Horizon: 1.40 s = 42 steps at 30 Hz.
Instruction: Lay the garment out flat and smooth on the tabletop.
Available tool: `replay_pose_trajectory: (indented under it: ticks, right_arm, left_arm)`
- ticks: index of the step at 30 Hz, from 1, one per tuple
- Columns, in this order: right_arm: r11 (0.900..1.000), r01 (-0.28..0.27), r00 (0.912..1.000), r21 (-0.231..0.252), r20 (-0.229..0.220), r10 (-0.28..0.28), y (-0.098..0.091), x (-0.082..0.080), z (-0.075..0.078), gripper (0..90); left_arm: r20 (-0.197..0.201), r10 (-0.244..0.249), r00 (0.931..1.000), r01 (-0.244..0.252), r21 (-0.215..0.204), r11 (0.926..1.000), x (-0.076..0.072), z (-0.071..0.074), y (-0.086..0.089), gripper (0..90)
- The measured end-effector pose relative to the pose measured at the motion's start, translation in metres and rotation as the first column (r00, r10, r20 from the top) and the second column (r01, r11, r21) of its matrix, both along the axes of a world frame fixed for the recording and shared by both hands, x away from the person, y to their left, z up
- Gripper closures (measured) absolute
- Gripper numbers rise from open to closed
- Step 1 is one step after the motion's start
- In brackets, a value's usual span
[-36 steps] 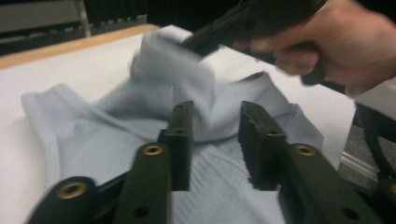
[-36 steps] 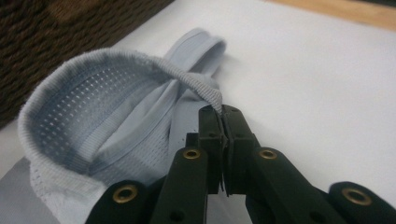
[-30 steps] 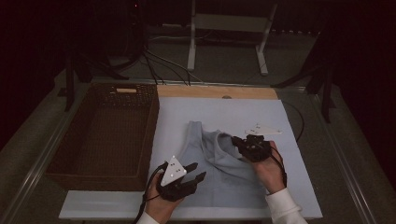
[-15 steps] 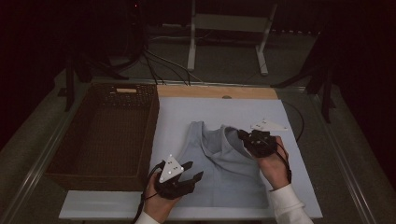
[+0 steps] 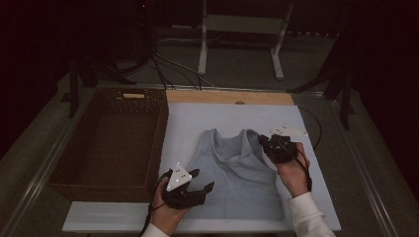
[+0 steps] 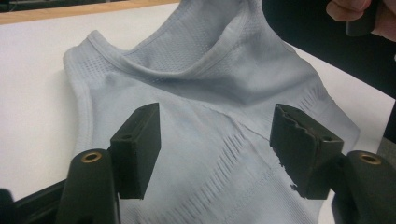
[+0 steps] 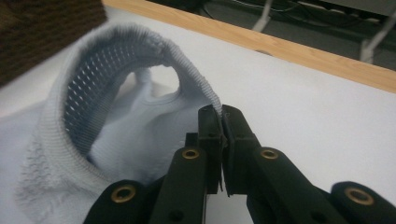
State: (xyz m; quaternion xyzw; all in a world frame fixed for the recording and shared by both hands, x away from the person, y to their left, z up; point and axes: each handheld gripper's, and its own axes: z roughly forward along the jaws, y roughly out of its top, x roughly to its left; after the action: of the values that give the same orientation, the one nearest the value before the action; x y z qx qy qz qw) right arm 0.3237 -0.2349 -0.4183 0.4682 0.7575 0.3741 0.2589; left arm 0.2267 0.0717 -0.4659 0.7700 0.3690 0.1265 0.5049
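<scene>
We have a pale grey knit tank top lying flat in the middle of the white table mat, neckline toward 12 o'clock and hem toward 6. It looks light and limp: thin stretch fabric with mesh panels, and we expect it to drape and fold wherever it is not supported, and not to slip much between rubbery pads.

Our right gripper sits at the top's shoulder strap at about 2 o'clock, its jaws pressed together on the strap's ribbed edge; in the right gripper view the strap rises from the mat and curls into a loop just beyond the jaw tips. Our left gripper hovers over the lower body of the top at about 7 o'clock, jaws spread wide with nothing between them.

The seamed edges are the sound places to grip, we judge: straps, armhole binding, hem. A pinch in mid-panel would only gather loose cloth.

For room, bare mat lies open at 12 and 3 o'clock. The brown wicker basket stands against the mat's 9 o'clock side, empty as far as we can see. The wooden table edge borders the far side.
</scene>
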Motion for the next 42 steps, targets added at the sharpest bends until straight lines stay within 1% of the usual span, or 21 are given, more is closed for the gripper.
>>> replay_pose_trajectory:
  ticks: [2,5,7,10,13,16,18,22,25,30,35,40,42]
  right_arm:
    - [0.9994,0.031,0.9995,-0.014,0.009,-0.03,-0.001,0.001,-0.002,81.1]
    - [0.9985,0.054,0.9984,0.004,0.017,-0.054,-0.006,0.001,-0.002,67.7]
    - [0.999,0.044,0.9989,0.007,0.013,-0.044,-0.008,0.0,-0.002,60.8]
    - [0.9993,0.038,0.9992,0.0,0.012,-0.038,-0.01,-0.002,-0.004,49.5]
    - [0.9994,0.035,0.9993,0.001,0.008,-0.035,-0.011,-0.005,-0.007,42.2]
    - [0.9994,0.032,0.9994,0.01,0.01,-0.033,-0.013,-0.008,-0.009,35.9]
    - [0.9994,0.026,0.9996,0.022,0.01,-0.026,-0.015,-0.011,-0.011,32.3]
    - [0.9986,0.016,0.9999,0.051,0.001,-0.016,-0.018,-0.015,-0.015,27.6]
    - [0.9974,0.008,0.9999,0.072,-0.009,-0.008,-0.02,-0.019,-0.018,25.3]
    - [0.9972,0.004,0.9999,0.074,-0.011,-0.003,-0.023,-0.026,-0.023,22.9]
    - [0.9969,0.006,1.0,0.079,-0.006,-0.006,-0.026,-0.034,-0.027,21.9]
    - [0.9962,0.014,0.9999,0.086,-0.004,-0.014,-0.031,-0.043,-0.032,21.0]
    - [0.9962,0.015,0.9999,0.086,-0.003,-0.015,-0.032,-0.045,-0.033,21.0]
  left_arm:
    - [0.001,0.003,1.0,-0.003,0.001,1.0,0.0,0.0,0.0,34.1]
    - [0.004,0.01,0.9999,-0.01,0.002,0.9999,0.0,0.001,0.002,32.4]
    - [0.004,0.019,0.9998,-0.019,0.001,0.9998,0.0,0.001,0.002,31.0]
    - [0.001,0.032,0.9995,-0.032,0.014,0.9994,0.001,0.001,0.002,26.4]
    - [-0.002,0.048,0.9988,-0.048,0.027,0.9985,0.001,0.0,0.002,20.8]
    - [-0.005,0.053,0.9986,-0.053,0.039,0.9978,0.002,-0.002,0.003,17.8]
    - [-0.01,0.058,0.9983,-0.058,0.04,0.9975,0.003,-0.003,0.004,17.0]
    - [-0.014,0.066,0.9977,-0.065,0.05,0.9967,0.003,-0.006,0.006,16.5]
    - [-0.025,0.065,0.9975,-0.064,0.052,0.9966,0.003,-0.01,0.008,17.2]
    - [-0.035,0.066,0.9972,-0.063,0.069,0.9956,0.001,-0.016,0.011,18.6]
    - [-0.036,0.08,0.9961,-0.076,0.097,0.9924,-0.001,-0.022,0.013,19.9]
    - [-0.063,0.077,0.995,-0.068,0.13,0.9892,-0.002,-0.032,0.012,21.1]
    - [-0.068,0.079,0.9946,-0.069,0.137,0.9882,-0.002,-0.034,0.012,22.3]
